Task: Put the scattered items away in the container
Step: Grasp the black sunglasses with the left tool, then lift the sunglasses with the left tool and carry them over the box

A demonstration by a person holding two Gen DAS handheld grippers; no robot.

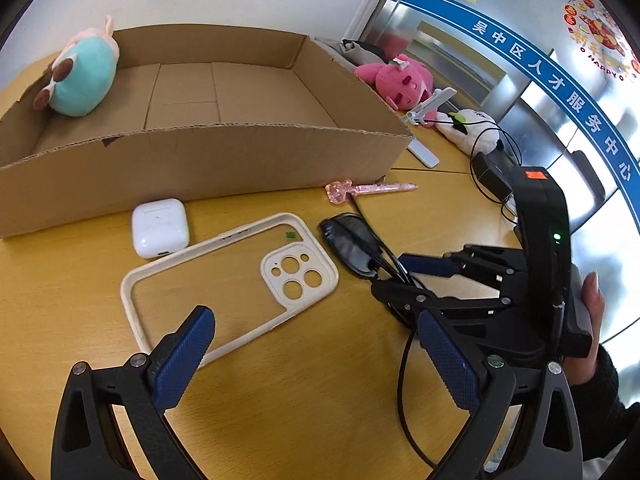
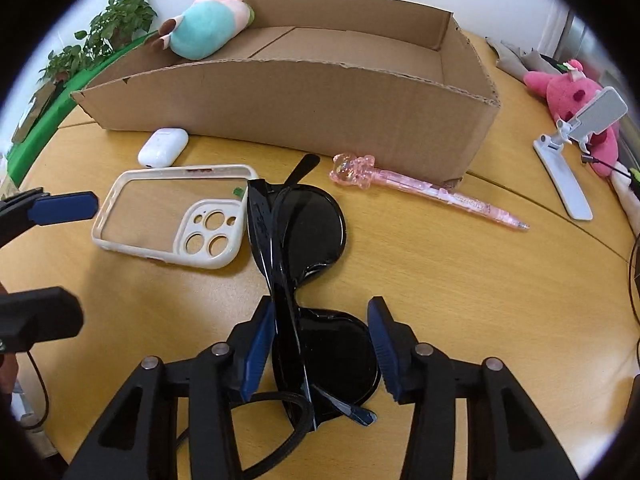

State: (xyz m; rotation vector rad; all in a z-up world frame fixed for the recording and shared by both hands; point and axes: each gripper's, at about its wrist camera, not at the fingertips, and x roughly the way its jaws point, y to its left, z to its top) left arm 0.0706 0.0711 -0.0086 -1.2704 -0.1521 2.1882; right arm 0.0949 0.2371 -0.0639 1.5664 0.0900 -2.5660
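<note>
A cardboard box (image 1: 224, 160) (image 2: 304, 108) stands at the back of the wooden table with a teal plush (image 1: 82, 80) (image 2: 206, 28) on its left end. In front lie a white earbud case (image 1: 160, 227) (image 2: 163, 147), a cream phone case (image 1: 228, 280) (image 2: 172, 216), black sunglasses (image 1: 352, 246) (image 2: 308, 232) and a pink bear pen (image 1: 368, 190) (image 2: 424, 190). My right gripper (image 2: 320, 344) (image 1: 404, 276) is open with its fingers on either side of the sunglasses. My left gripper (image 1: 316, 352) is open and empty just in front of the phone case.
A pink plush (image 1: 396, 78) (image 2: 572, 100), a white phone stand (image 1: 424, 120) (image 2: 572, 152) and a white plush with cables (image 1: 476, 128) lie right of the box. A green plant (image 2: 100, 36) stands beyond the table's left edge. A black cable (image 1: 404, 380) trails near the grippers.
</note>
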